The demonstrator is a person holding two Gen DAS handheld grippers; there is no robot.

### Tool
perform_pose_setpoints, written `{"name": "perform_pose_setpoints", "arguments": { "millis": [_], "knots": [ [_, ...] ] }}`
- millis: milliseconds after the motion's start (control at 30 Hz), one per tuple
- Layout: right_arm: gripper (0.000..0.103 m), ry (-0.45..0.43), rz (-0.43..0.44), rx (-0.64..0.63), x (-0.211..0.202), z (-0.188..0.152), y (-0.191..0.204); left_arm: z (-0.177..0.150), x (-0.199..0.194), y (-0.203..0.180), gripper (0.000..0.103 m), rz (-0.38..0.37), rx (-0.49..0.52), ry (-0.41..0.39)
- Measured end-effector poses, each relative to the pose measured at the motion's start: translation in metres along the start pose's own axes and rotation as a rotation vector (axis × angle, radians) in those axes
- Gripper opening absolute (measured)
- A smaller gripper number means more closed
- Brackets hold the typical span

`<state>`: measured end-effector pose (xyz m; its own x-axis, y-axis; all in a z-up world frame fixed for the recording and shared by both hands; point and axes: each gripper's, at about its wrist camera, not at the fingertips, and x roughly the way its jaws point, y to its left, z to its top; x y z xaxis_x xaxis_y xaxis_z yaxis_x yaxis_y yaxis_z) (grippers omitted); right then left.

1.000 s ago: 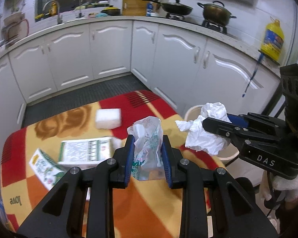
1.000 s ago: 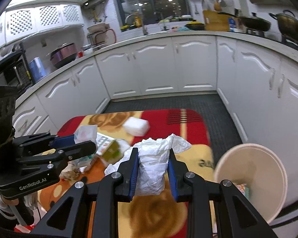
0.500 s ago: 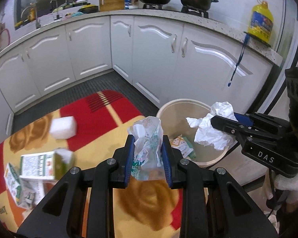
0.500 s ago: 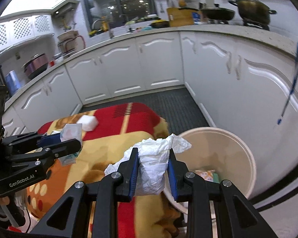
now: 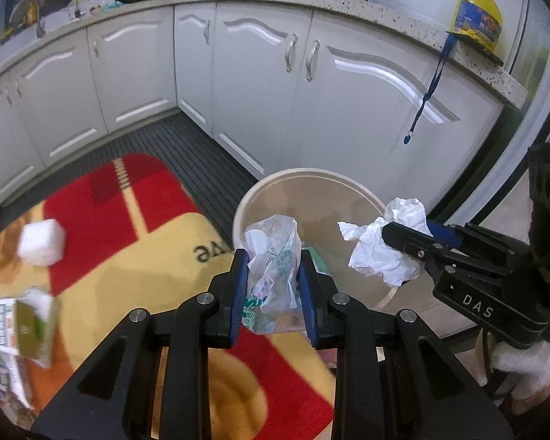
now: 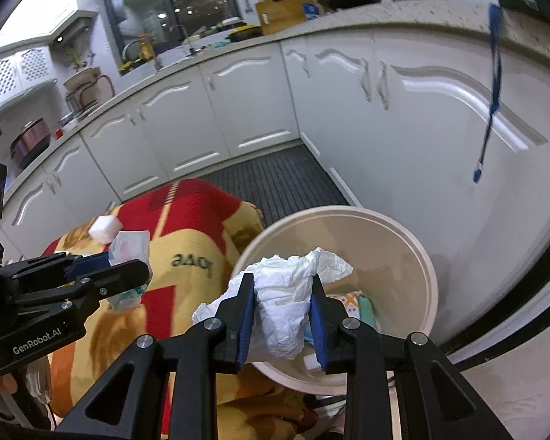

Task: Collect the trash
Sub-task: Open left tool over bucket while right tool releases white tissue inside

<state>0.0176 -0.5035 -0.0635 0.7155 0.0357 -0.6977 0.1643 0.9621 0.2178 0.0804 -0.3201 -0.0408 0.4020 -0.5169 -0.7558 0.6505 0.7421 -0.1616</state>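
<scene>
left gripper (image 5: 271,286) clamps wrapper (image 5: 273,275) | right gripper (image 6: 282,313) clamps tissue (image 6: 286,300) | bin (image 6: 403,242) contents mostly hidden, lower centre

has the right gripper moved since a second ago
Yes. The right gripper, shut on the crumpled tissue, swung from above the blanket to over the bin.

**Bin mouth open, cabinets close behind**

The beige bin (image 6: 418,256) stands with its mouth uncovered at centre right of the right wrist view; only a little litter lies at its bottom. White cabinet doors (image 5: 348,110) rise just behind its far rim, closing off the upper right. To the lower left, the table under its red-and-yellow cloth (image 5: 128,256) reaches the bin's near rim. The dark floor (image 5: 172,139) at upper left runs bare between table and cabinets.
</scene>
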Motion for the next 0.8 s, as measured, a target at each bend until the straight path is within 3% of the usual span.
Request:
{"name": "perform_pose_setpoints", "arguments": {
  "millis": [233,300,333,400,467,800],
  "knots": [
    [0.026,0.025,-0.037,0.041,0.013,-0.004,-0.022,0.007,0.029,-0.003,0.025,-0.035,-0.036,0.03],
    [0.027,0.03,-0.044,0.048,0.015,-0.004,-0.024,0.008,0.034,-0.004,0.031,-0.046,-0.043,0.035],
    [0.029,0.031,-0.052,0.049,0.017,-0.004,-0.025,0.007,0.037,-0.003,0.039,-0.049,-0.048,0.036],
    [0.047,0.029,-0.077,0.053,0.02,-0.003,-0.026,0.007,0.04,-0.001,0.052,-0.051,-0.058,0.038],
    [0.048,0.028,-0.086,0.058,0.023,-0.003,-0.027,0.007,0.043,0.001,0.061,-0.052,-0.066,0.04],
    [0.048,0.054,-0.078,0.056,0.031,-0.008,-0.026,0.004,0.041,0.005,0.061,-0.026,-0.058,0.04]
  ]
}}
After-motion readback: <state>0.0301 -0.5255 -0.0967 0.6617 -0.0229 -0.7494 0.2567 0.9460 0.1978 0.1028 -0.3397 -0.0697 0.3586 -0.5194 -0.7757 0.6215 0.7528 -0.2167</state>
